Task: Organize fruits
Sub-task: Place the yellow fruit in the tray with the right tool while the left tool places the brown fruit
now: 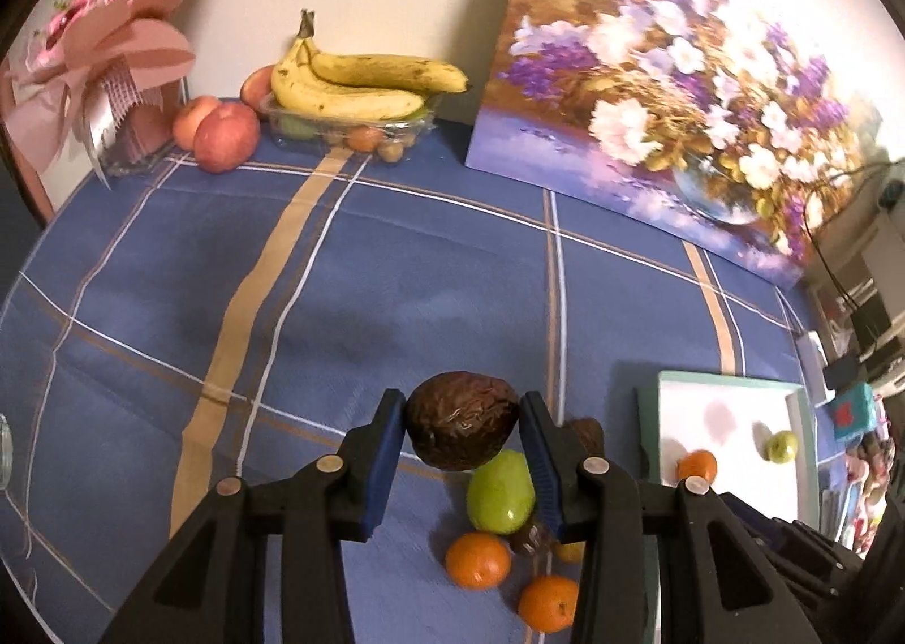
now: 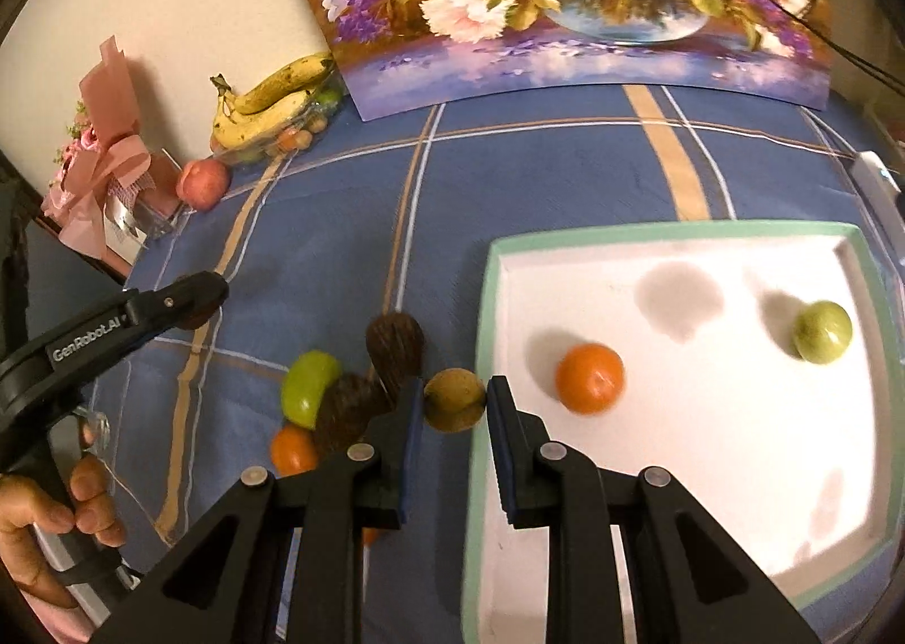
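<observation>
My left gripper [image 1: 461, 417] is shut on a dark brown wrinkled avocado [image 1: 461, 426], held above the blue checked cloth. Under it lie a green fruit [image 1: 500, 491] and two oranges [image 1: 478, 559]. My right gripper [image 2: 455, 400] is shut on a small brownish-green round fruit [image 2: 455, 399], just left of the white tray's mint rim [image 2: 679, 231]. Inside the tray sit an orange [image 2: 589, 378] and a green fruit [image 2: 821, 331]. The pile to the left holds a green fruit [image 2: 308, 389], two dark avocados [image 2: 395, 347] and an orange [image 2: 293, 450]. The left gripper [image 2: 198, 299] shows at left, held by a hand [image 2: 51, 525].
Bananas [image 1: 350, 84] rest on a clear plastic box [image 1: 345, 126] of small fruit at the back, with red apples [image 1: 226, 137] beside it. A pink bouquet [image 1: 113, 50] stands at the back left. A flower painting [image 1: 667, 78] leans against the wall. A black cable [image 1: 831, 259] hangs at the right.
</observation>
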{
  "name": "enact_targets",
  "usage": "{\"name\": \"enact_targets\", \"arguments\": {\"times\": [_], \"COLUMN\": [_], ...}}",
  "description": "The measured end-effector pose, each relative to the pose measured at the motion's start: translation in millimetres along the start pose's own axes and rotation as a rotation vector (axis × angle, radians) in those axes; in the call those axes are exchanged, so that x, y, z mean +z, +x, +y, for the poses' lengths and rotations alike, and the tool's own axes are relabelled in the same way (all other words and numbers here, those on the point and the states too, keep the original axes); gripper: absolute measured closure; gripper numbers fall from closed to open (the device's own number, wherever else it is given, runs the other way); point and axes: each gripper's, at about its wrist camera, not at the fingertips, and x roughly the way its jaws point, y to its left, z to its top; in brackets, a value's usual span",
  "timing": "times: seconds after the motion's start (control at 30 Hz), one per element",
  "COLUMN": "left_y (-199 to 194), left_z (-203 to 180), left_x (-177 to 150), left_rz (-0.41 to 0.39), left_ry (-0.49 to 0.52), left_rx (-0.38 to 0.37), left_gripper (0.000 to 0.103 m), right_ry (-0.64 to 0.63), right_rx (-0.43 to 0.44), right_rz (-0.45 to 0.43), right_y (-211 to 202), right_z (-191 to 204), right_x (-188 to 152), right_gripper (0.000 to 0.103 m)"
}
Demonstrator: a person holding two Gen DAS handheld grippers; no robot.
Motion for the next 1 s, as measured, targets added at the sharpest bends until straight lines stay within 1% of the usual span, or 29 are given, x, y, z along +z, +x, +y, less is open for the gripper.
{"name": "enact_targets", "arguments": {"times": [0.13,0.23,0.43,0.57,0.73,0.77,0.9,1.0], "left_y": [-11,-14,-14,-11,-6,-5,0,5], "left_z": [-8,-12,-26,-45,-75,-81,-107,-123], "left_x": [-11,-17,-21,-24,-30,-32,-42,-47], "left_rz": [-0.016,-0.013,-0.009,0.002,0.028,0.033,0.053,0.078], "left_ry": [0.003,0.007,0.021,0.053,0.099,0.112,0.168,0.194], "left_rx": [0.022,0.031,0.026,0.007,-0.045,-0.054,-0.060,-0.080], "left_gripper": [0.059,0.059,0.059,0.059,0.059,0.059,0.059,0.059], "right_ry": [0.013,0.021,0.036,0.052,0.077,0.083,0.108,0.153], "right_rx": [0.007,0.012,0.010,-0.003,-0.069,-0.094,-0.204,-0.238], "right_rz": [0.002,-0.004,-0.020,-0.023,-0.030,-0.031,-0.028,-0.025], "right_y": [-9,-16,-26,-29,-34,-36,-41,-45], "right_z": [-6,-12,-24,-39,-65,-72,-98,-120], "right_x": [-14,-22,-22,-20,-15,-15,-16,-17], "right_gripper": [0.079,0.079,0.079,0.079,0.079,0.079,0.079,0.079]}}
